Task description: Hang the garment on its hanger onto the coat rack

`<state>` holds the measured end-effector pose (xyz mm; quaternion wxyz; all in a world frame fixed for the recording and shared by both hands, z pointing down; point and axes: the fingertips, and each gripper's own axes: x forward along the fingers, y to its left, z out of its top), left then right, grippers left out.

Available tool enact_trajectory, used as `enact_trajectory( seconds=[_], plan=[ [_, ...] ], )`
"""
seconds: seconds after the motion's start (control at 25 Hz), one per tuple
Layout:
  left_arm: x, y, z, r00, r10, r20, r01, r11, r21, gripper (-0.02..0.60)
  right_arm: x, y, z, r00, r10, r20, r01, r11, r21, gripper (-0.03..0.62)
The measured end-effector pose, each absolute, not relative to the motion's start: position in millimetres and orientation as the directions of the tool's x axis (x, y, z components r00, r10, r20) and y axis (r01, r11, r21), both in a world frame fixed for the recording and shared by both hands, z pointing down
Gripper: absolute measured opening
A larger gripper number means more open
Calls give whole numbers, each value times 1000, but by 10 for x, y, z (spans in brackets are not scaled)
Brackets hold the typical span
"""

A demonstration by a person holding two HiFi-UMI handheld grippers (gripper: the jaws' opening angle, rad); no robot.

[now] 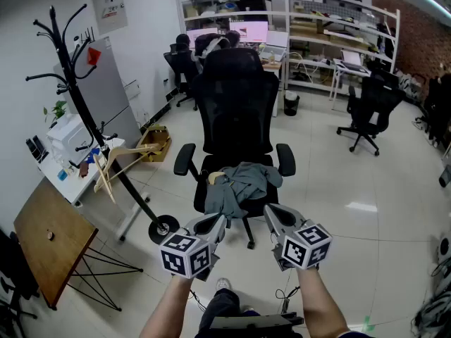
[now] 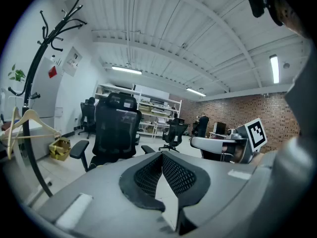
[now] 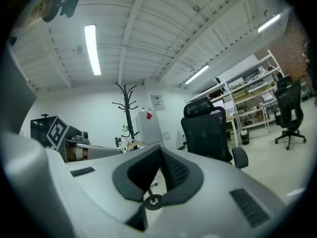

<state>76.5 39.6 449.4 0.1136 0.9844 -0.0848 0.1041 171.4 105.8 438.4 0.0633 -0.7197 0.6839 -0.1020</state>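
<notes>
A grey-green garment (image 1: 243, 185) lies crumpled on the seat of a black office chair (image 1: 236, 111), with a wooden hanger end (image 1: 214, 177) poking out at its left. The black coat rack (image 1: 77, 97) stands to the left, with an empty wooden hanger (image 1: 120, 162) hanging low on it. My left gripper (image 1: 217, 222) and right gripper (image 1: 271, 213) hover side by side just in front of the seat, both shut and empty. In the left gripper view the left gripper (image 2: 161, 155) points at the chair (image 2: 116, 130); the rack (image 2: 37, 68) rises at left. In the right gripper view the right gripper (image 3: 159, 150) is shut.
A brown wooden table (image 1: 49, 241) stands at the near left, a white desk (image 1: 67, 143) with clutter behind the rack, and a cardboard box (image 1: 158, 141) on the floor. More office chairs (image 1: 366, 111) and white shelving (image 1: 317, 27) fill the back.
</notes>
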Motion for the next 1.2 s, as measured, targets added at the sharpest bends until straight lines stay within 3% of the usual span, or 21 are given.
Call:
enact_trajectory(
  seconds=[0.68, 1.2],
  plan=[
    [1775, -937, 4607, 975, -148, 167, -187, -950, 250, 0, 2640, -155, 4437, 58, -992, 115, -981, -78, -177, 8],
    [2376, -2055, 4557, 959, -195, 206, -244, -938, 247, 0, 3294, -1220, 4302, 20, -990, 140, -986, -43, -161, 8]
  ],
)
